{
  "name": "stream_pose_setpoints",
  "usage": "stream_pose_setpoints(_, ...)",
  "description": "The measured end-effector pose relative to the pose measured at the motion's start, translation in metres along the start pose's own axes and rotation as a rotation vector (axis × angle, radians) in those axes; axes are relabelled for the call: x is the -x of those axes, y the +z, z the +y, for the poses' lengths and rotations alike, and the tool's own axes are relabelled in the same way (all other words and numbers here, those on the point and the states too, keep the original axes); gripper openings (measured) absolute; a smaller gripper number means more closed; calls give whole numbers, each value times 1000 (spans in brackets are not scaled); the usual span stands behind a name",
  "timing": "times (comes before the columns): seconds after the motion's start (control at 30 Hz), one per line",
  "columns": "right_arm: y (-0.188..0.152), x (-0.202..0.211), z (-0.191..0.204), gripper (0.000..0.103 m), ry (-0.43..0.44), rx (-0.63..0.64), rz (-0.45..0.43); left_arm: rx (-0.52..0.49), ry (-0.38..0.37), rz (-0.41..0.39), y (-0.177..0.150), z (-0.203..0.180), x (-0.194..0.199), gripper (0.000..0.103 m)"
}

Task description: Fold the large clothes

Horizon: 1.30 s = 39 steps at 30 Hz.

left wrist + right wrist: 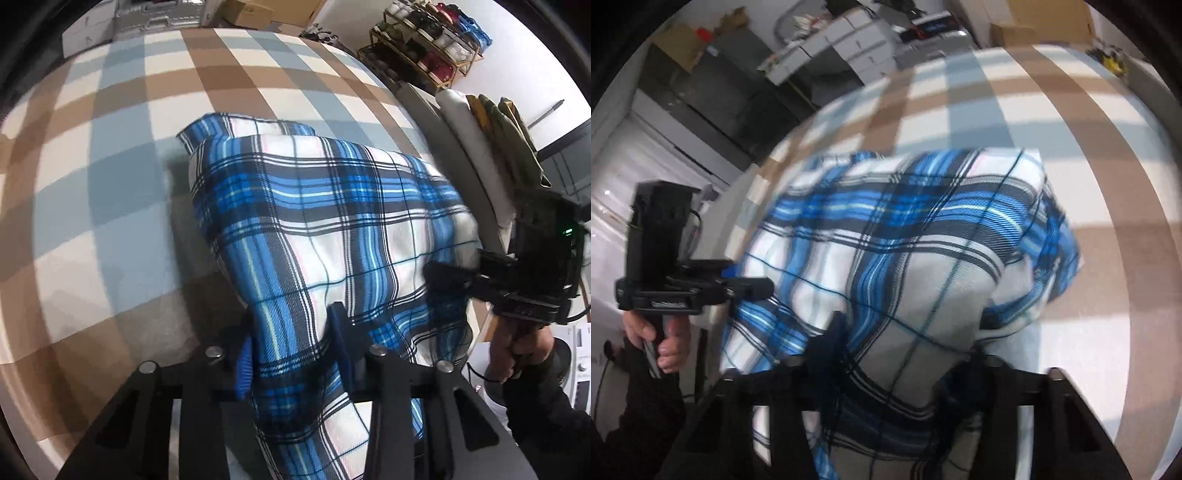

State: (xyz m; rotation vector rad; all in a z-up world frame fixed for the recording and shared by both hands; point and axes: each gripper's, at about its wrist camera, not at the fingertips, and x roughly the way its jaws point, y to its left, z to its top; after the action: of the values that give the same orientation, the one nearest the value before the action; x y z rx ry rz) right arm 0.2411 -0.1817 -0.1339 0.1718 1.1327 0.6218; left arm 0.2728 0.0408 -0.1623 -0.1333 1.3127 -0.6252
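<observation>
Left gripper (291, 354) and right gripper (897, 354) angled down, jaws pinching plaid garment (332, 229)

No text, label, brand, number or sign is legible in either view.

I saw a blue, white and black plaid woven cloth garment (332, 229), matt and finely ribbed, on a soft, matt bedcover checked in brown, grey-blue and cream (110, 155). My left gripper (295, 354) looked matt black plastic with shiny metal pins.
</observation>
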Motion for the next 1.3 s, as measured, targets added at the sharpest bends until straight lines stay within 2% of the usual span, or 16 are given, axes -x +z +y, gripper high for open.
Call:
stream_pose_setpoints(0.07,2,7,11,32,13,34,-23,21,0,-26,-2,-1,6,23)
stream_pose_setpoints(0.27,21,23,70,29,44,157,-92,6,29,-103,-7,0,48,21)
stream_pose_setpoints(0.43,55,22,125,29,135,187,-107,84,-7,-161,-12,36,111,21)
stream_pose_setpoints(0.5,68,22,166,29,187,218,-121,125,-22,-206,-22,56,143,21)
stream_pose_setpoints(0.6,81,9,230,30,281,289,-135,172,28,-277,-39,87,200,21)
stream_pose_setpoints(0.7,97,-26,285,32,381,294,-104,251,126,-326,-63,128,249,22)
stream_pose_setpoints(0.83,103,-114,360,35,490,286,4,389,288,-288,-90,197,270,23)
stream_pose_setpoints(0.87,101,-141,375,37,510,286,46,422,358,-264,-99,220,266,25)
stream_pose_setpoints(0.93,90,-195,396,40,485,288,121,459,454,-249,-108,254,252,30)
stream_pose_setpoints(1.0,76,-243,405,47,394,307,253,582,507,-214,-128,302,220,31)
stream_pose_setpoints(1.03,65,-260,400,47,327,289,323,647,550,-164,-139,321,202,34)
stream_pose_setpoints(1.07,57,-261,391,47,317,268,328,671,551,-169,-148,330,199,37)
stream_pose_setpoints(1.13,46,-243,384,47,310,329,282,685,476,-262,-168,330,200,42)
stream_pose_setpoints(1.17,44,-223,384,47,262,410,222,684,485,-274,-172,327,206,43)
stream_pose_setpoints(1.27,56,-181,399,51,213,555,38,635,636,-330,-176,313,233,44)
stream_pose_setpoints(1.3,62,-176,413,59,202,615,6,609,690,-367,-178,298,238,51)
